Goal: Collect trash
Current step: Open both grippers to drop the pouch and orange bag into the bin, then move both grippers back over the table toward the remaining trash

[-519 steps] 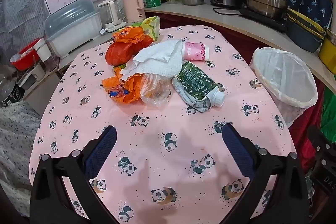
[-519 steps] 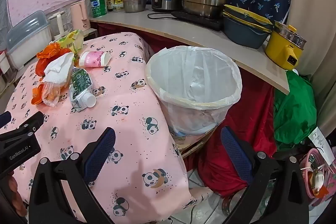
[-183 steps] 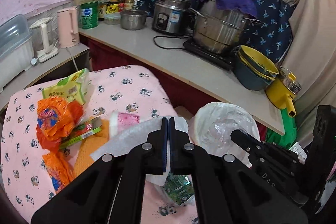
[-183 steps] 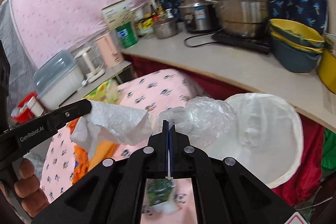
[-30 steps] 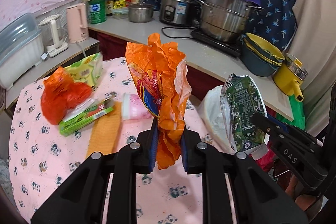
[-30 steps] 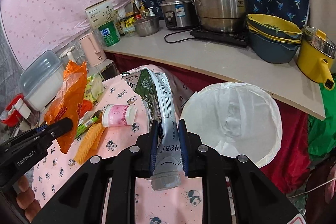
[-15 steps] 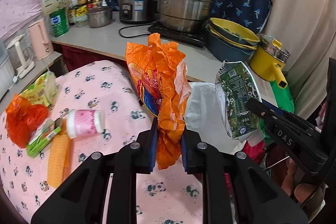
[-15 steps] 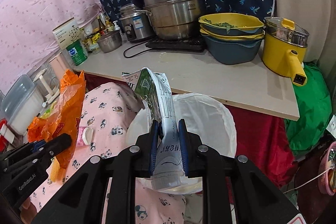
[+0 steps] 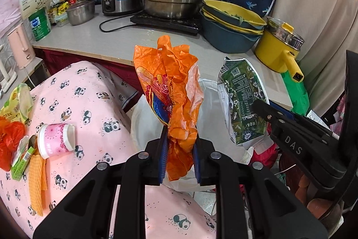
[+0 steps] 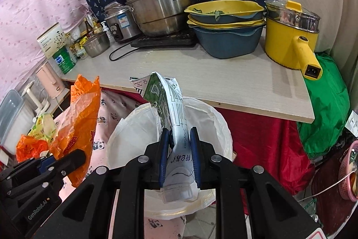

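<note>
Orange plastic, a crumpled snack bag (image 9: 176, 104), was pinched upright between the pads of the left tool (image 9: 179, 162), and a flattened green and white carton (image 10: 172, 127) was clamped the same way in the right tool (image 10: 179, 160). Both tools were seen held over the bin (image 10: 214, 124), which was lined with a thin white bag and stood just beside the edge of the bench (image 9: 94, 104) with its pink panda cloth. The carton was seen hanging above the open mouth of the bin, while the orange bag was placed nearer the rim on the bench side.

The step in hand was judged to be the drop: two pieces carried to the bin, neither yet let go. For the next move, each piece would need to be brought fully over the liner before the pads were parted, the orange bag most of all, since it is light and could catch on the rim or drift back onto the cloth.

More rubbish was left on the bench: a pink paper cup (image 9: 56, 138) on its side, a red bag (image 9: 10, 138), a small green box (image 9: 21, 162), an orange-yellow cloth (image 9: 37, 180) and a yellow-green packet (image 9: 19, 100)
</note>
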`<state>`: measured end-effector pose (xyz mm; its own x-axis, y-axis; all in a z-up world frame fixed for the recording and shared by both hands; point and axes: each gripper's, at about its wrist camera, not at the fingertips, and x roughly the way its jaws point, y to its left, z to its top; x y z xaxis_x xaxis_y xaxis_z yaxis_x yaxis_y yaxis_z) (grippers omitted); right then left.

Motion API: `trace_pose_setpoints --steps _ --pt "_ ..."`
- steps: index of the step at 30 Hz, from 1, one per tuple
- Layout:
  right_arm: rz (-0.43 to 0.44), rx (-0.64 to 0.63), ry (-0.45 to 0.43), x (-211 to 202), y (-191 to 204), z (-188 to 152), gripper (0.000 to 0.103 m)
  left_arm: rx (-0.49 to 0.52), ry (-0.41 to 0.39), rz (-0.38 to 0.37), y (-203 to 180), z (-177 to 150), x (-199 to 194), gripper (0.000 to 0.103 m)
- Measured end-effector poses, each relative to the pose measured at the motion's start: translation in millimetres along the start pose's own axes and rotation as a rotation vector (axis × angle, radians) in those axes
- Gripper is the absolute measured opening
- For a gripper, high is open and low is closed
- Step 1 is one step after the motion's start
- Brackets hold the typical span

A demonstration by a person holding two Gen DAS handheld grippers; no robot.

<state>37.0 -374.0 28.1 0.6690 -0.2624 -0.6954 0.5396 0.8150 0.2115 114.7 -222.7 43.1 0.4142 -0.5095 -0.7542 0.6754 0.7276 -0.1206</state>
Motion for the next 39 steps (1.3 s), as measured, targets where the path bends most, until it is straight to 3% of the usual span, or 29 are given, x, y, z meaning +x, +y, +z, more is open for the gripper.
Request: trace_pose_setpoints --steps 6,8,9,10,15,22,28,39 --pt "0.007 -0.004 0.003 10.7 0.5 6.6 0.019 0.005 0.013 -0.006 -6.0 1.6 14.5 0.026" --pt "0.002 0.002 -0.018 9.3 0.9 10.3 0.024 -0.002 0.001 0.01 -5.9 2.2 16.2 0.041" --pt "0.002 0.005 -0.022 7.5 2.0 10.6 0.033 -0.006 -0.006 0.025 -5.4 2.7 16.1 0.055" --pt "0.005 0.011 -0.032 4.9 2.4 12.0 0.038 -0.011 -0.018 0.031 -3.8 3.5 14.6 0.061" --pt "0.011 0.01 -0.065 -8.0 6.3 19.3 0.039 -0.022 -0.029 0.052 2.5 6.0 9.8 0.063" --pt "0.026 -0.007 -0.103 -29.3 18.9 23.3 0.05 -0.05 -0.047 0.07 15.4 4.8 -5.4 0.066" --pt "0.045 -0.031 -0.128 -46.3 38.1 23.2 0.053 -0.065 -0.076 0.094 27.2 3.2 -25.4 0.067" --pt "0.108 -0.105 -0.117 -58.9 91.0 8.4 0.054 -0.142 -0.089 0.167 78.4 -19.4 -57.8 0.069"
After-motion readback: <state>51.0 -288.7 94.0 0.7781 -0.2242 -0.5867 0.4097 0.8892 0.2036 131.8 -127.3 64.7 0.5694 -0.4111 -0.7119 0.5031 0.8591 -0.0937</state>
